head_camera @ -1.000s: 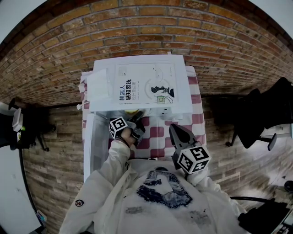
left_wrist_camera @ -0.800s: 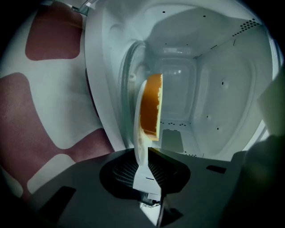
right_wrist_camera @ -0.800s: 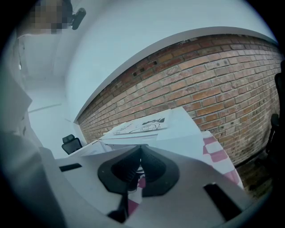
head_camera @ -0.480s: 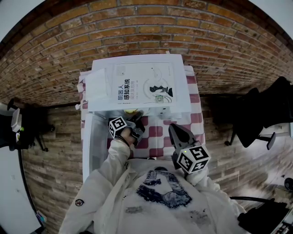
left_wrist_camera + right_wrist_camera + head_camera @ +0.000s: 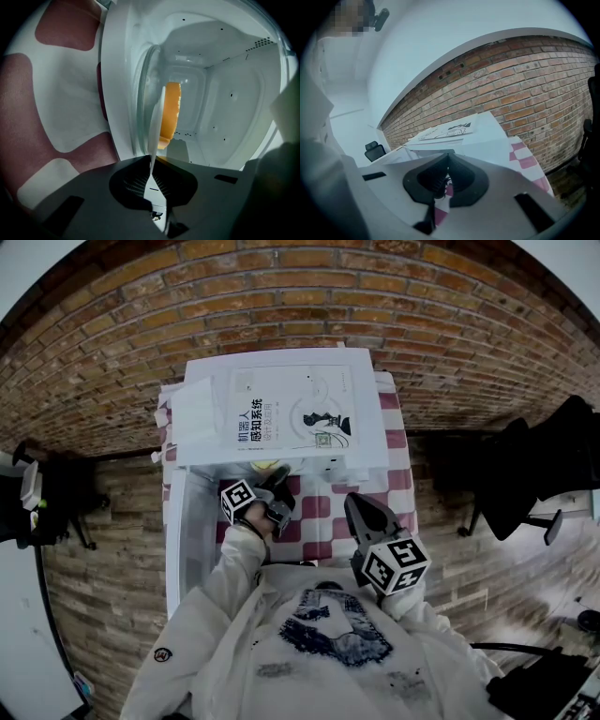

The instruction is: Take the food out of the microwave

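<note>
The white microwave stands open on a checked cloth, its door swung out to the left. Inside, a white plate shows edge-on, and on it lies an orange-yellow piece of food, which in the head view is a yellow spot at the opening. My left gripper reaches into the mouth and is shut on the plate's near rim. My right gripper hangs to the right in front of the microwave, jaws together, nothing in them.
A book lies flat on the microwave's top. A glass turntable sits under the plate inside the cavity. The red-and-white checked cloth covers the table. A brick wall stands behind, and dark chairs stand to the right.
Both grippers keep their places. The left one stays at the microwave's mouth, and the picture has only shifted a little.
</note>
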`<state>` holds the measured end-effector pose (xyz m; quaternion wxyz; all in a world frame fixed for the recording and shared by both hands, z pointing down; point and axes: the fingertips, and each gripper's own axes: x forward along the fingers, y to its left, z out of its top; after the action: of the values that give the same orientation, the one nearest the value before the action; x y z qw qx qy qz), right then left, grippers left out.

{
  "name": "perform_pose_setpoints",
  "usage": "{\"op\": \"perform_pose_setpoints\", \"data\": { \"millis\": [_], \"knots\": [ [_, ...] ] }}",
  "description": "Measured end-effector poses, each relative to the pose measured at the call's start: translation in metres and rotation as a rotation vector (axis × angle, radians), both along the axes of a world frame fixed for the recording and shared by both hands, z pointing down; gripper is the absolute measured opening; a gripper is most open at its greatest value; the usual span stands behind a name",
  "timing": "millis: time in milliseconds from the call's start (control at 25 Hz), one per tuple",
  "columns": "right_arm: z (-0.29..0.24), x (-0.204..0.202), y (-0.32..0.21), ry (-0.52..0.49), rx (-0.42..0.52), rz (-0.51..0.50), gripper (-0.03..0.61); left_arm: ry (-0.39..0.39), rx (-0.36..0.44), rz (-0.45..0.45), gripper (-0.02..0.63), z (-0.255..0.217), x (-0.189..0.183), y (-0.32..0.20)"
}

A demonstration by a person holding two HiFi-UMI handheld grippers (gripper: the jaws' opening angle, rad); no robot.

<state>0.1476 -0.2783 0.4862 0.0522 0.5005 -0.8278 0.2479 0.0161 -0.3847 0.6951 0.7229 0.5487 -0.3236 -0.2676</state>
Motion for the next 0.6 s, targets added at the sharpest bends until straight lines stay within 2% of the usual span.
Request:
{"op": "perform_pose_setpoints", "data": {
  "millis": [600],
  "knots": [
    [-0.001, 0.002, 0.019, -0.02, -0.004, -0.018, 0.014, 0.01, 0.037, -0.008, 0.019, -0.01, 0.0, 0.026]
  ]
}}
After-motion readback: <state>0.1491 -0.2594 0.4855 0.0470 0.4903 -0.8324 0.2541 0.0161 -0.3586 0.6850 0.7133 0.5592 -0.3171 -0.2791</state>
